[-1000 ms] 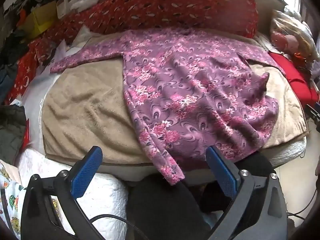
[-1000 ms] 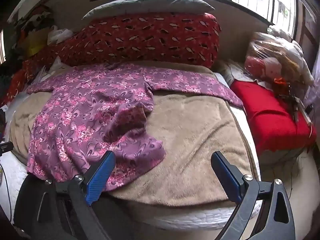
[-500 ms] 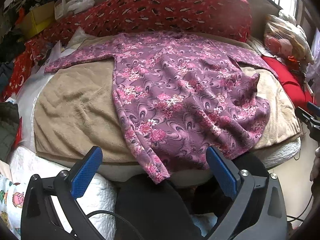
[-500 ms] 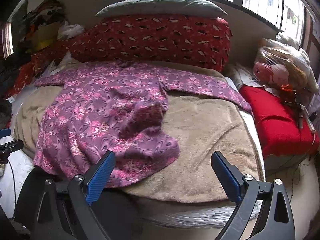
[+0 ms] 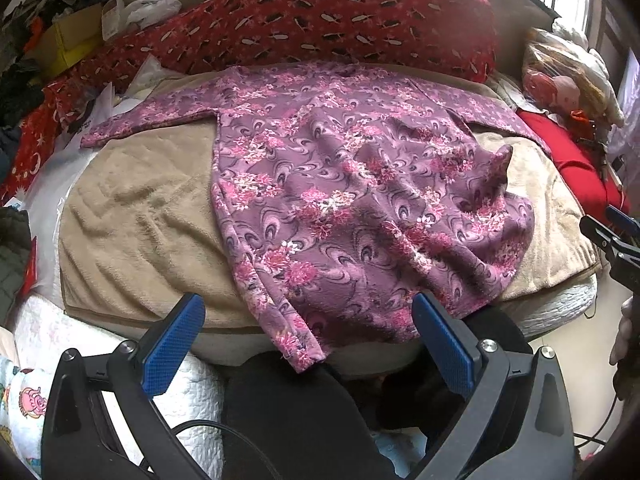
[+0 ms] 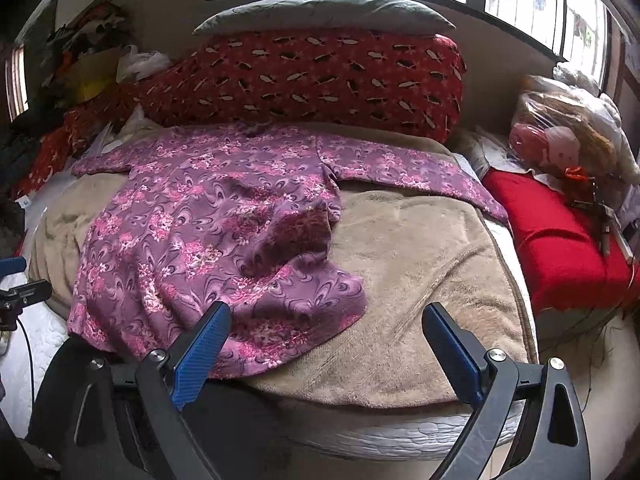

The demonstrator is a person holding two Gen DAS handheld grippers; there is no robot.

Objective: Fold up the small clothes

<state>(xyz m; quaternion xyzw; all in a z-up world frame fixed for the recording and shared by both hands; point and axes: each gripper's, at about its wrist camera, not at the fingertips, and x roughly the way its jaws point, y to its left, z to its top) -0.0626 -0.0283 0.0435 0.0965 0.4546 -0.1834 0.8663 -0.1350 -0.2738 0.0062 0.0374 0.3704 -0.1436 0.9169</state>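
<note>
One purple floral top [image 5: 360, 200] spread on blanket [image 5: 140, 220], unfolded | left gripper [image 5: 308, 344] and right gripper [image 6: 324, 344] both released, empty | step: approach | next, you grasp the rumpled hem.

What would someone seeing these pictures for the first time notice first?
Most likely the purple flowered top, spread out with both sleeves wide on the tan blanket and rumpled along one side. Behind it, a long red patterned cushion runs across the back under the window. Up close, the left gripper and right gripper are both open, holding nothing.
</note>
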